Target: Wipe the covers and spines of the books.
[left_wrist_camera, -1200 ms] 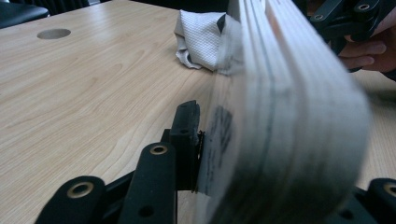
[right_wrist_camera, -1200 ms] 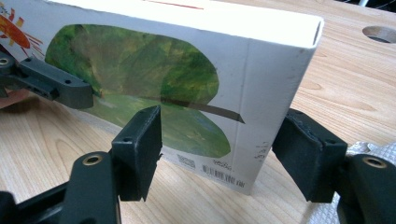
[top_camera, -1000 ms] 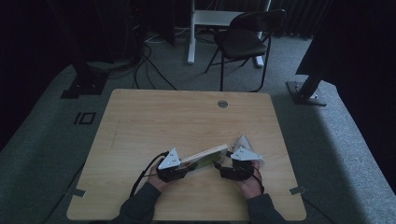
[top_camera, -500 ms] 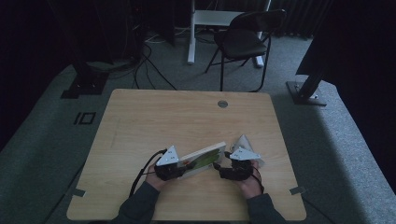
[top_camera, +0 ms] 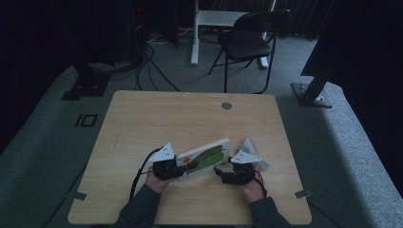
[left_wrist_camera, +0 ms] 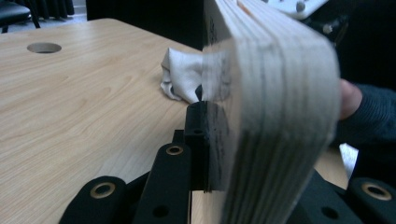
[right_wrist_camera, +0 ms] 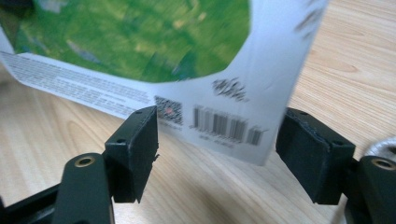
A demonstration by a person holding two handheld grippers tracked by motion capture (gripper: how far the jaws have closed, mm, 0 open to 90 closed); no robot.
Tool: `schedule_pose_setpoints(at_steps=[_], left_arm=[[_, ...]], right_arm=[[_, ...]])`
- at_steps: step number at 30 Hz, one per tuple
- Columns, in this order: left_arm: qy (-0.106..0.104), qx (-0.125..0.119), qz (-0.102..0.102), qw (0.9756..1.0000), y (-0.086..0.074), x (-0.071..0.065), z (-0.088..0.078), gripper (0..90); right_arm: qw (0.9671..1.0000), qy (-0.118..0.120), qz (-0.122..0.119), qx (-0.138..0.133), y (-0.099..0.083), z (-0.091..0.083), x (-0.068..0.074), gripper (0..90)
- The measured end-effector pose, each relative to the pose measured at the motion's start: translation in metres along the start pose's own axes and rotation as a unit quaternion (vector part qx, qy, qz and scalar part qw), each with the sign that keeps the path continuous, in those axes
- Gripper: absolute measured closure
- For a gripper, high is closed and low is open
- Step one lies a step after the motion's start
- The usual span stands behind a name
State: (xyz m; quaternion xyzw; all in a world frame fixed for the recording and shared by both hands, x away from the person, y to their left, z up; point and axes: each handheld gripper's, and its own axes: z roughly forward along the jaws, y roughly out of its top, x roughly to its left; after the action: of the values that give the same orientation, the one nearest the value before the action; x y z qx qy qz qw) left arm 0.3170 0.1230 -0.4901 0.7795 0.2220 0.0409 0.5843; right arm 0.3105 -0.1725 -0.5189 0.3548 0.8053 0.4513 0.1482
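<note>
A thick book [top_camera: 204, 159] with a green picture on its white cover lies slanted between my two grippers near the table's front edge. My left gripper [top_camera: 177, 170] is shut on the book's left end, and in the left gripper view the stacked page edges [left_wrist_camera: 280, 116] sit pressed against the black finger [left_wrist_camera: 203, 135]. My right gripper [right_wrist_camera: 219, 149] stands open. The book's corner with the barcode [right_wrist_camera: 229, 123] hangs just beyond and between its jaws, which do not touch it.
The wooden table [top_camera: 190, 118] has a round cable hole [top_camera: 226, 105] at its far side. A crumpled white cloth [left_wrist_camera: 180, 77] lies by the right hand. A black folding chair [top_camera: 247, 42] and stand bases stand on the floor beyond the table.
My left gripper has lifted slightly with the book's left end, so the book tilts a little more. The right gripper has stayed in place.
</note>
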Motion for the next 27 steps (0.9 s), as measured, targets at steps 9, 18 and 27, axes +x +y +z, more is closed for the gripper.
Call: schedule_pose_setpoints(at_steps=[9,18,27], left_arm=[[-0.004,-0.023,-0.030,0.9993,0.001,0.002,-0.001,78.5],[-0.011,-0.043,-0.040,0.9982,-0.001,0.005,-0.002,77.0],[-0.013,-0.034,-0.044,0.9984,-0.002,0.005,0.002,75.6]], right_arm=[[0.9998,0.017,0.011,0.006,0.000,0.001,0.002,33.3],[0.9991,0.039,-0.004,0.017,0.000,0.007,0.012,35.7],[0.9988,0.047,-0.008,0.005,0.003,0.003,0.014,37.6]])
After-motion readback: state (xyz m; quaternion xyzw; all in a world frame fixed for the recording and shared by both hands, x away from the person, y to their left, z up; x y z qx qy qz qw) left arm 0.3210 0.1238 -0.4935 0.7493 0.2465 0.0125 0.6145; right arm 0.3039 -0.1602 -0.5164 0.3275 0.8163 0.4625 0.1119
